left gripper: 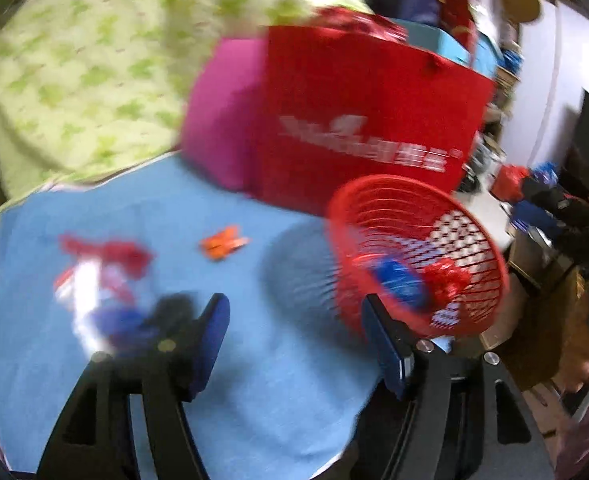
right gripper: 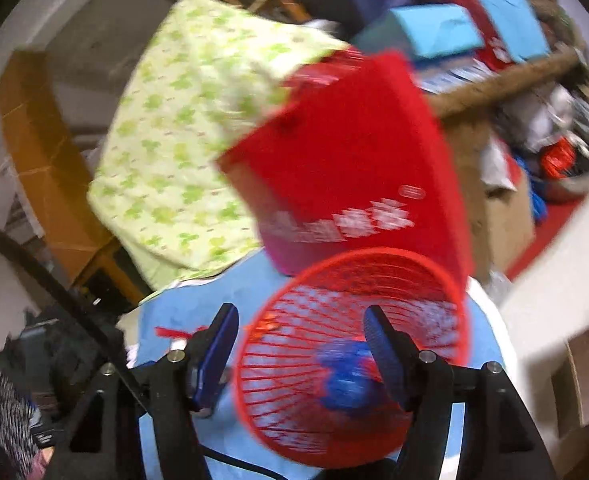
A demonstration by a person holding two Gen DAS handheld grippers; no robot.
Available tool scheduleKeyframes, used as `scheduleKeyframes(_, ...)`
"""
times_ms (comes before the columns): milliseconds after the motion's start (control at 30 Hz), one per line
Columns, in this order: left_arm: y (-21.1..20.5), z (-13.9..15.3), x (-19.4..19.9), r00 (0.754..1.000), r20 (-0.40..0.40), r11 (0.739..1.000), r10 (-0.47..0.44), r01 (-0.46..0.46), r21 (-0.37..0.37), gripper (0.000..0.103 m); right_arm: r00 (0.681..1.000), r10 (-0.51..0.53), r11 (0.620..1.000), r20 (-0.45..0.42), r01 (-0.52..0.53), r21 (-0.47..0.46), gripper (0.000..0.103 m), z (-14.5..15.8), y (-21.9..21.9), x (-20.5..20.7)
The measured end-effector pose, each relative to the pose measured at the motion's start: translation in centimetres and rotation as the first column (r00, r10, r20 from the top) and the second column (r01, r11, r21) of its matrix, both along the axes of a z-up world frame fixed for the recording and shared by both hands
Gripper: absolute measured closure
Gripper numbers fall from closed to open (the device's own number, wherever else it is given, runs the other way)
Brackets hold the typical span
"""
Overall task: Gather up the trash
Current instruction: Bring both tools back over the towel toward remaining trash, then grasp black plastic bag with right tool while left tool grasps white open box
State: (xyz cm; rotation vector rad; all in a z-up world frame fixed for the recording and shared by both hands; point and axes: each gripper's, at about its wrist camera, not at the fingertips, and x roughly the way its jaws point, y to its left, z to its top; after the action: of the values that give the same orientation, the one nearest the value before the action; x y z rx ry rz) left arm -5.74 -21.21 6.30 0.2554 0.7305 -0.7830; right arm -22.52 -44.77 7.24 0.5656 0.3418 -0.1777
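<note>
A red mesh basket (left gripper: 418,240) stands tilted on the blue cloth (left gripper: 274,380), with a blue wrapper (left gripper: 398,284) and a red wrapper (left gripper: 448,282) inside. On the cloth lie an orange wrapper (left gripper: 224,242) and a red, white and blue wrapper (left gripper: 94,276). My left gripper (left gripper: 298,320) is open over bare cloth, left of the basket. My right gripper (right gripper: 302,344) is open above the basket (right gripper: 334,300). Its right finger (right gripper: 386,356) is over the basket's mouth and its left finger stays outside the rim. The blue wrapper (right gripper: 346,384) lies blurred in the basket below.
A red bag (left gripper: 366,120) and a pink box (left gripper: 218,120) stand behind the basket. A green patterned quilt (left gripper: 86,60) lies at the back left. Cardboard boxes (right gripper: 506,208) and clutter crowd the right side. A black device with a cable (right gripper: 54,356) sits at the left.
</note>
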Motion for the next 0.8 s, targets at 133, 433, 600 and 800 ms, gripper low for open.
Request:
scheduleKeyframes(133, 7.9, -0.3, 2.4, 0.983, 0.025, 0.983, 0.182, -0.181, -0.008, 0.031, 0.989, 0.149, 0.988, 0.018, -0.148, -0.042, 0.034, 1.7, 5.0, 2.5)
scheduleKeyframes(433, 20.1, -2.8, 5.3, 0.894, -0.048, 0.894, 0.446, -0.448, -0.03, 0.03, 0.912, 0.385, 0.923, -0.141, -0.379, 0.069, 0.034, -3.3, 14.0, 12.3)
scheduleKeyframes(600, 20.8, -4.2, 5.2, 0.893, -0.073, 0.894, 0.444, -0.446, -0.027, 0.03, 0.867, 0.419, 0.907, -0.27, -0.384, 0.174, 0.034, -9.1, 15.5, 18.5)
scheduleKeyframes(800, 21.9, -5.1, 5.7, 0.889, -0.121, 0.892, 0.443, -0.45, -0.044, 0.03, 0.839, 0.4, 0.906, -0.369, -0.301, 0.296, 0.034, -14.8, 16.5, 25.2)
